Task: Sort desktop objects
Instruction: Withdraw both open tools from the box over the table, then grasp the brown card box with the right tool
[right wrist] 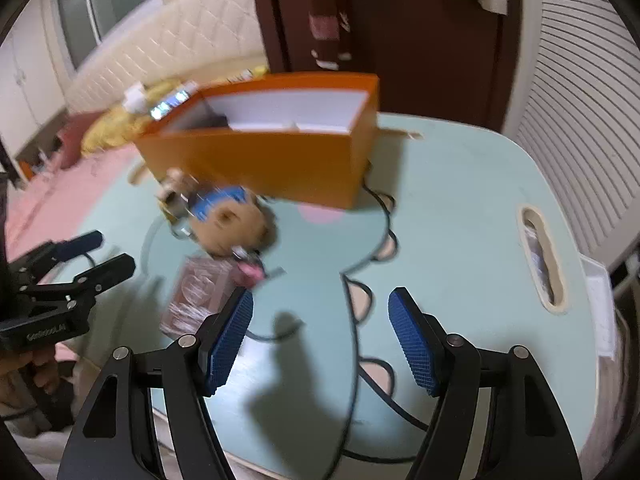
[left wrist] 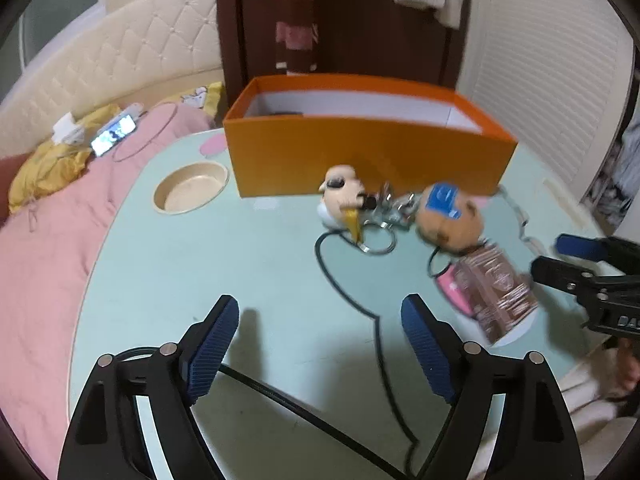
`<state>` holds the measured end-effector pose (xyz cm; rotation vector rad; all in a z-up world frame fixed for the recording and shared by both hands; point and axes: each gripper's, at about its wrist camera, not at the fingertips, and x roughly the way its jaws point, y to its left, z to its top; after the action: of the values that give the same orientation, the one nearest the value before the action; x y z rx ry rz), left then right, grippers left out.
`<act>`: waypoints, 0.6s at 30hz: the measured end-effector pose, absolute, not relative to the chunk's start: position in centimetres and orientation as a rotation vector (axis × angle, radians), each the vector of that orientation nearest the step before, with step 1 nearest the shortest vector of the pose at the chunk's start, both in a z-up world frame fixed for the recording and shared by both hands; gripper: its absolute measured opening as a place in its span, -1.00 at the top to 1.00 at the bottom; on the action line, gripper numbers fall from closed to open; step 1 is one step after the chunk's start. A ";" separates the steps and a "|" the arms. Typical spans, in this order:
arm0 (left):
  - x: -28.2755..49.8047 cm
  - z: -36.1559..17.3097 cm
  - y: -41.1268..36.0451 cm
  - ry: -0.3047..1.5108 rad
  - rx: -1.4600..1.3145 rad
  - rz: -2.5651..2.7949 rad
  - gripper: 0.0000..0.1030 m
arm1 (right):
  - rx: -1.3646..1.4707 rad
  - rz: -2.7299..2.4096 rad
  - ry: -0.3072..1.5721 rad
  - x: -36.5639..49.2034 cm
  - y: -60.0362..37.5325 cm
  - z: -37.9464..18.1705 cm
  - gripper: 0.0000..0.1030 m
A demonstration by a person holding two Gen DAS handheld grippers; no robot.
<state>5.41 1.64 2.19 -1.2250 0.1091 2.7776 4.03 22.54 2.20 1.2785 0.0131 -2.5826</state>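
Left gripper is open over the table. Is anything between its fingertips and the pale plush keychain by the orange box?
In the left wrist view, only bare mint-green tabletop with printed black outline lies between the open left gripper and the pale plush keychain.

the left gripper [left wrist: 320, 344] is held low over the table, its two black fingers spread wide with the blue ribbed pads [left wrist: 208, 354] facing each other across an empty gap, nothing between them. the right gripper [right wrist: 320, 340] is likewise spread wide and empty, blue pads [right wrist: 416, 344] apart. each shows at the edge of the other's view: the right one [left wrist: 560, 258] comes in from the right side with its jaws parted, the left one [right wrist: 100, 254] from the left side, also parted. part of a hand [right wrist: 38, 368] grips the left handle
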 end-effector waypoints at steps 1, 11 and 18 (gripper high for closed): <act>5.4 1.9 1.6 0.108 -1.223 2.789 -0.74 | 1.304 -2.586 0.026 4.0 22.5 1.8 -0.38; 5.5 0.9 1.0 0.072 -1.160 2.848 -0.99 | 1.291 -2.647 0.143 4.0 22.5 0.0 -0.82; 5.5 0.8 1.5 0.072 -1.157 2.854 -0.99 | 1.288 -2.657 0.129 3.7 23.0 0.1 -0.99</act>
<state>5.53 1.47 0.82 -1.1572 0.0720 2.8543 3.69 23.01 0.06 1.2879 0.1286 -2.6567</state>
